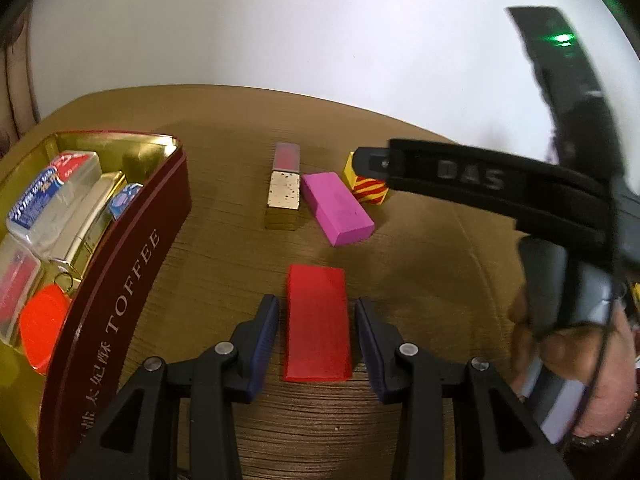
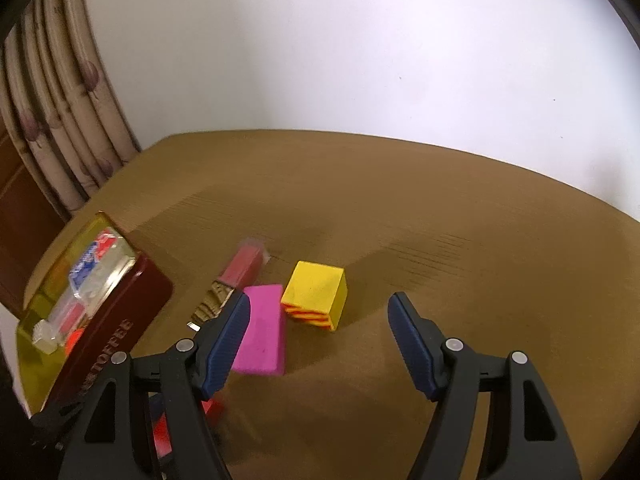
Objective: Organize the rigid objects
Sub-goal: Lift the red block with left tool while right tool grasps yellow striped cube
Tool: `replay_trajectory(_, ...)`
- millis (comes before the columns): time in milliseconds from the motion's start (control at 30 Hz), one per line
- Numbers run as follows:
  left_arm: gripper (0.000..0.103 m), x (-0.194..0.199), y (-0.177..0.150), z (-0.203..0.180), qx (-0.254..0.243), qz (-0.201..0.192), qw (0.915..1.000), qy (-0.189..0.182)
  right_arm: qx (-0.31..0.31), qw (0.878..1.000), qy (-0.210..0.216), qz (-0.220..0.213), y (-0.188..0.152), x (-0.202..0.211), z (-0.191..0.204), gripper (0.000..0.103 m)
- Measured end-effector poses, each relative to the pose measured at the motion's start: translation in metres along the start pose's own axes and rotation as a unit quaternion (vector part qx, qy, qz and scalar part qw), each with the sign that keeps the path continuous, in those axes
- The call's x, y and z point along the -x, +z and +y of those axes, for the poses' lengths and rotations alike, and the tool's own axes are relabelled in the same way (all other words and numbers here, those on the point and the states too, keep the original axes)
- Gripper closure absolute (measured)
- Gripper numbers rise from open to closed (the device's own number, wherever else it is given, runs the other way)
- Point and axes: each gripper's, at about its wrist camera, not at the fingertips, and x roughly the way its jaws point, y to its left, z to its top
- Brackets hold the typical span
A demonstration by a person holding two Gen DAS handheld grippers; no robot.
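A plain white wall fills the background, and a pale curtain with a faded flower print hangs in folds at the far left of the right wrist view. Below the wall spreads the table, covered in a brown ribbed cloth that shows fine lines and a few soft creases.

At the table's left edge sits a dark red tin with a gold interior and the word TOFFEE on its side. It holds several items: clear plastic cases, one with a blue and white label, a small blue piece and a round orange-red lid.

On the open cloth lie the loose pieces. A flat red block lies lengthwise between the jaws of the left gripper; the jaws stand apart on either side of it, with a gap showing at each side. Farther off, a pink block lies at an angle, just beside a long box with a speckled gold half and a dull red half. Behind the pink block stands a yellow cube with red and yellow stripes on one face.

The right gripper hovers above the cloth near the pink block and the cube, its jaws wide apart with nothing between them.
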Motion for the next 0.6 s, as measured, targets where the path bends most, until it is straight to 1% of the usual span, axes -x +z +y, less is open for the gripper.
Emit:
replay_trajectory(167,0.063,0.005,-0.003,0.010,0.010,-0.002,0.9999,-0.011,-0.005,1.000,-0.013,0.012,0.006,-0.014,0.002,0.045)
replay_trajectory(233,0.063,0.005,-0.003,0.016,0.012,-0.002,0.9998,-0.013,-0.006,1.000,-0.021,0.017,0.006,-0.019,0.003,0.045)
replay_trajectory(300,0.063,0.004,0.000,0.013,0.013,-0.002,0.9998,-0.013,-0.009,1.000,-0.019,0.023,0.006,-0.024,0.001,0.047)
replay_trajectory(333,0.063,0.005,0.000,0.014,0.014,-0.002,0.9998,-0.013,-0.008,0.999,-0.019,0.024,0.006,-0.025,0.001,0.051)
replay_trajectory(400,0.063,0.009,-0.001,0.014,0.014,-0.002,0.9998,-0.013,-0.006,0.999,-0.021,0.028,0.006,-0.028,0.002,0.062)
replay_trajectory(433,0.063,0.010,-0.002,0.013,0.014,-0.002,0.9998,-0.013,-0.005,0.999,-0.022,0.035,0.006,-0.031,0.003,0.074)
replay_trajectory(467,0.063,0.010,-0.002,0.014,0.014,-0.002,0.9998,-0.013,-0.003,0.999,-0.028,0.037,0.005,-0.032,0.003,0.075)
replay_trajectory(600,0.063,0.010,-0.002,0.014,0.013,-0.002,0.9998,-0.013,0.000,0.999,-0.025,0.035,0.004,-0.029,0.003,0.075)
